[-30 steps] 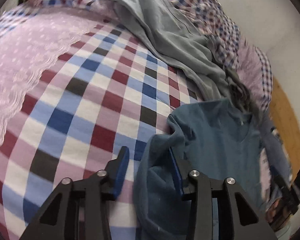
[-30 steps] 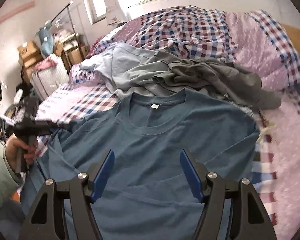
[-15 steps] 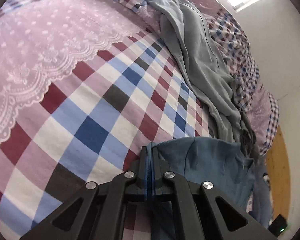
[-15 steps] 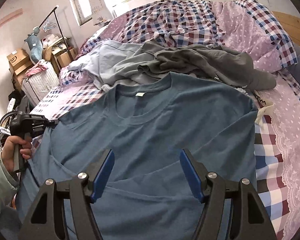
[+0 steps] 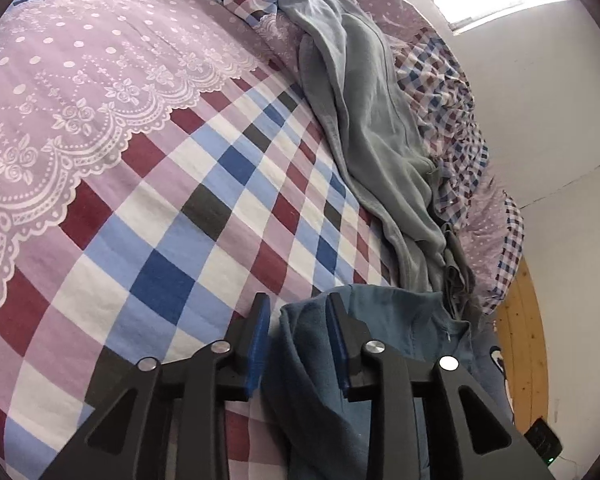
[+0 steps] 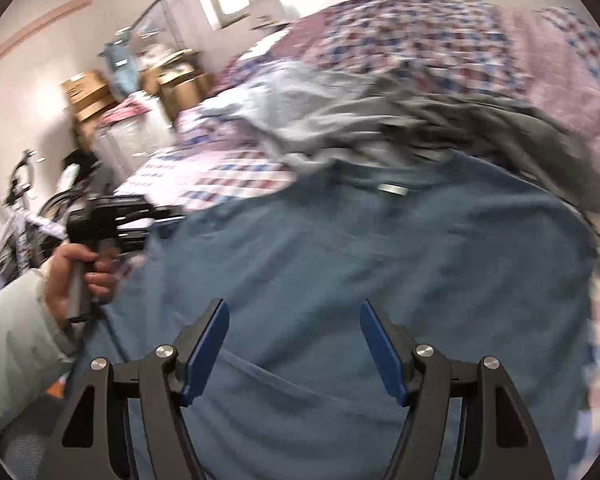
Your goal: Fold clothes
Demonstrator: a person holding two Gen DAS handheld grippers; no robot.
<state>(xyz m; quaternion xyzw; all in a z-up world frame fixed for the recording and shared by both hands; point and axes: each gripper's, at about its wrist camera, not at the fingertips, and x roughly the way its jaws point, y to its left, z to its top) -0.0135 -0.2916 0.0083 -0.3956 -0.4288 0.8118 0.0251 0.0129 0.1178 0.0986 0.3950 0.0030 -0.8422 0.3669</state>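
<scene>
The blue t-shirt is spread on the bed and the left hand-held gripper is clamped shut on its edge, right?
Not quite. In the left wrist view the left hand-held gripper is open, its pads apart with a fold of the blue t-shirt between them, not clamped. The shirt is indeed spread on the bed.

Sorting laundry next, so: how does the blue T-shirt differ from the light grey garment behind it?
The blue T-shirt lies spread flat nearest the tongs; the light grey garment is crumpled further up the bed. The T-shirt is darker and blue; the other is pale grey. Both rest on the checked bedspread.
</scene>
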